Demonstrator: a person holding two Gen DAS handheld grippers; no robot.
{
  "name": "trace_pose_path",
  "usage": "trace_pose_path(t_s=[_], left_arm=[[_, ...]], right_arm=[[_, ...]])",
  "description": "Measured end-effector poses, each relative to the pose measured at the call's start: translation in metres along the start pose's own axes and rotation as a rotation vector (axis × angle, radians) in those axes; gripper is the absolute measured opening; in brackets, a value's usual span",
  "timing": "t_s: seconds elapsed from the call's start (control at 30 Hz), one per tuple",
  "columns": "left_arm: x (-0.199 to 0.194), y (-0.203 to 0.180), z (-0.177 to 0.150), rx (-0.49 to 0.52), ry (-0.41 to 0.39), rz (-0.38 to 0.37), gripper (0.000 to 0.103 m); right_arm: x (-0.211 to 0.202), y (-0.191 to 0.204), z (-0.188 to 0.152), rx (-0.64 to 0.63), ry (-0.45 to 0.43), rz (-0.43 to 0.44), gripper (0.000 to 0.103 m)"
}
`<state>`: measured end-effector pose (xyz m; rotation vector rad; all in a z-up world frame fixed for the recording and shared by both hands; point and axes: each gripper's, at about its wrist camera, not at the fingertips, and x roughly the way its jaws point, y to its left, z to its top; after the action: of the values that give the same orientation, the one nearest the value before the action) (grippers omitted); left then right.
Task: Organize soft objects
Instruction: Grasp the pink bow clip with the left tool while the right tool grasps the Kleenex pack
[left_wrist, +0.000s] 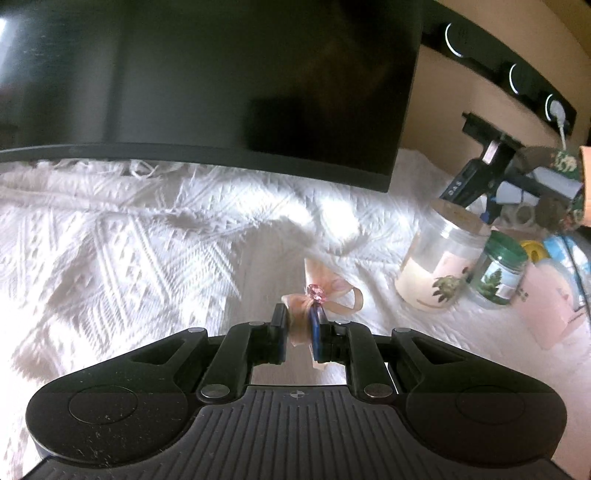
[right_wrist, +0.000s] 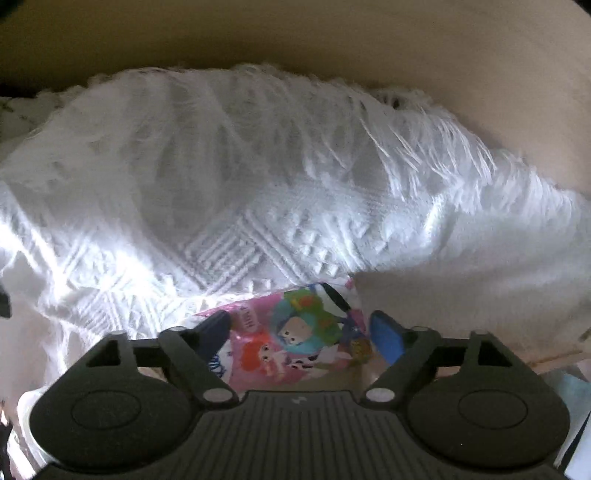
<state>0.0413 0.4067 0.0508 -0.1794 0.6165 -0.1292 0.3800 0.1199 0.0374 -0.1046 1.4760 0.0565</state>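
A peach ribbon bow (left_wrist: 334, 287) with a pink gem at its knot hangs above a white woven blanket (left_wrist: 110, 240). My left gripper (left_wrist: 299, 314) is shut on the bow, its blue pads pinching the ribbon just below the gem. In the right wrist view a pink packet (right_wrist: 295, 332) printed with cartoon figures lies on the blanket (right_wrist: 258, 184). My right gripper (right_wrist: 301, 334) points down over it with its jaws wide open. The packet sits between the two fingers, and the right blue pad stands clear of its edge.
A large dark monitor (left_wrist: 221, 74) stands over the blanket's far side. At the right are a glass candle jar (left_wrist: 436, 266), a green-lidded jar (left_wrist: 498, 273) and a pink container (left_wrist: 546, 306). A floral sleeve (left_wrist: 565, 162) and a black socket strip (left_wrist: 517, 74) are beyond them.
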Motion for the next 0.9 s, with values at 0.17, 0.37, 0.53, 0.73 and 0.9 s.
trace_pose_path(t_s=[0.17,0.37,0.53,0.73,0.9], left_arm=[[-0.007,0.004,-0.004,-0.028,0.008,0.009,0.015],[-0.018,0.004,0.003,-0.036,-0.001,0.031,0.016],[-0.016,0.004,0.012,-0.029,0.006,0.046,0.016],[-0.018,0.005,0.044,-0.008,-0.05,0.076,0.015],[-0.03,-0.008,0.086,0.061,-0.123,0.094,0.015]], right_arm=[[0.012,-0.007,0.007,0.07,0.041,0.009,0.103],[0.015,-0.026,0.014,0.158,0.043,0.128,0.095],[-0.009,-0.026,0.012,0.135,-0.03,0.132,0.049],[-0.076,-0.024,-0.002,0.087,-0.187,0.234,0.021],[-0.154,-0.014,-0.032,-0.014,-0.336,0.354,0.018]])
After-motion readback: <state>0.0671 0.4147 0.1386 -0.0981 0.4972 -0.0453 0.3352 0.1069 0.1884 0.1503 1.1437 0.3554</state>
